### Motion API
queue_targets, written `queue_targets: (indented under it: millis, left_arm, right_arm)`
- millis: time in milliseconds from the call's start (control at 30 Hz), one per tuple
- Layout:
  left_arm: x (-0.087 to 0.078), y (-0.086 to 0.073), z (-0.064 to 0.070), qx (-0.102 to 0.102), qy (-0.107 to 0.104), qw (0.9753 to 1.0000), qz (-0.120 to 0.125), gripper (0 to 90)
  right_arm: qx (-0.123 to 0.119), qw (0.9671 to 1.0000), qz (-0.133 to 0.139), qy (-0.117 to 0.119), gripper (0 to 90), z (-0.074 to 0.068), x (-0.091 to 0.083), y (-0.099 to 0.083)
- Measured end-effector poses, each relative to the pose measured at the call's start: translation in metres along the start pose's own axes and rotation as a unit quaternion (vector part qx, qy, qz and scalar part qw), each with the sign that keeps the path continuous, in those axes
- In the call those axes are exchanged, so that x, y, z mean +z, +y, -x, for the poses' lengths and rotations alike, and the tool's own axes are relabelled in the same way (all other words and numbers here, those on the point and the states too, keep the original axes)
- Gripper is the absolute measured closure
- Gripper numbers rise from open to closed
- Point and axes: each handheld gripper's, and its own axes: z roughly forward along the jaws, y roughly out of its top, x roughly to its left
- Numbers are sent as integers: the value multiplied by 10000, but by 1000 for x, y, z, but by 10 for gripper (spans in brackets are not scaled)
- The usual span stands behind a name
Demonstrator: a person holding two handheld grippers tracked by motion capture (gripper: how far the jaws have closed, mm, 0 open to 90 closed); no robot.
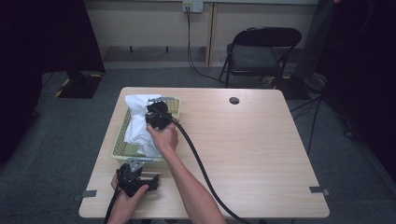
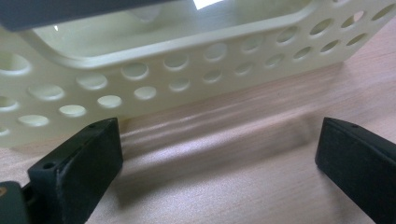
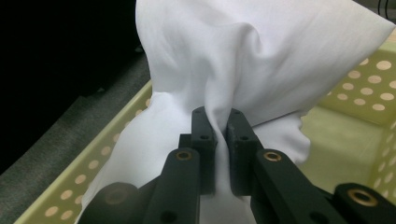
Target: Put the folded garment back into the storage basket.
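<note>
Left gripper [image 1: 142,179] rests on the table [image 1: 261,154] at the near edge, just in front of the basket [image 1: 122,140]. In the left gripper view its jaws stand wide apart with nothing between them, and the basket's perforated near wall [image 2: 187,70] lies just beyond the tips.

Right gripper [image 1: 156,116] is over the basket. In the right gripper view its jaws are pinched tight on a fold of the white cloth [image 3: 243,70]; the cloth bunches up above the tips and drapes down into the basket, against the left wall [image 3: 93,163]. In the high view the cloth [image 1: 137,123] fills most of the basket's length and heaps over its far left corner.

Judged step: drawing the cloth out of the basket.

Notes for doing it well:
- The basket looks light and may ride up with the cloth. Close the left gripper on the near wall, or press the rim down, before pulling.
- Lift straight up, slowly, so trailing folds clear the rim.
- Pinch holds only a thin fold; a jerk could slip it.
</note>
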Motion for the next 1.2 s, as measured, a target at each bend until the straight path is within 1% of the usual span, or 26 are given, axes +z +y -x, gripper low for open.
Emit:
queue_targets:
  millis: [300,400,633,667,933,1033,1067,1200]
  left_arm:
    - [0,0,0,0,-1,10000,1,0]
    - [0,0,0,0,-2,10000,2,0]
    - [0,0,0,-2,-1,10000,2,0]
    - [0,0,0,-3,0,10000,1,0]
    - [0,0,0,-4,3,10000,1,0]
    - [0,0,0,-5,2,10000,1,0]
    - [0,0,0,-4,2,10000,1,0]
    - [0,0,0,-6,2,10000,2,0]
  right_arm:
    - [44,9998,-149,-86,838,4,9,-6]
    - [5,9998,-151,-150,838,4,13,-8]
    - [52,9994,-290,-160,837,6,23,-13]
    - [7,9993,-318,-191,837,6,24,-13]
    - [26,9985,-471,-274,837,5,27,-12]
    - [-22,9982,-501,-329,836,5,29,-12]
    - [-43,9977,-566,-366,836,4,30,-12]
    - [-72,9970,-655,-406,835,4,33,-12]
